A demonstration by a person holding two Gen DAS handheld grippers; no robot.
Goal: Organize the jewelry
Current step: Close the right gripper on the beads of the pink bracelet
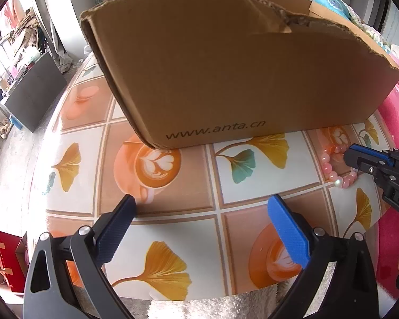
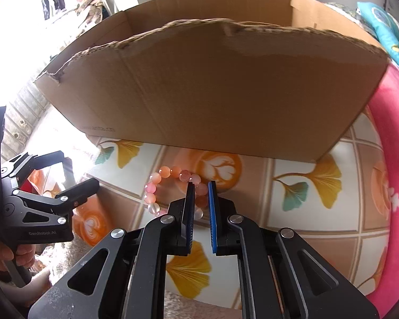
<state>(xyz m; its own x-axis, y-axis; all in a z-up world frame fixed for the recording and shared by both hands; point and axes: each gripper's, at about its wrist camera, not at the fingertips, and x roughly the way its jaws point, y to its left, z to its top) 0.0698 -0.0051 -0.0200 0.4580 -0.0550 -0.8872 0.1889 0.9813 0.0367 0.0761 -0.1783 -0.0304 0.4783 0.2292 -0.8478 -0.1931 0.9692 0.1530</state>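
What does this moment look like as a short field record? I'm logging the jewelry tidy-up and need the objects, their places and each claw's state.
surface: round table with leaf and coffee-cup print
container: open cardboard box, torn top edge, standing on the table
jewelry: pink bead bracelet lying on the table in front of the box
right claw: narrowly closed on the bracelet's right side, beads between its pads
left claw: wide open, nothing between its pads, above bare tabletop
bracelet in box: not yet

The right claw is nearly closed, its pads pinching a pink bead bracelet on the worktop. A torn cardboard box stands at 12 o'clock; the left claw hangs at 9 o'clock.
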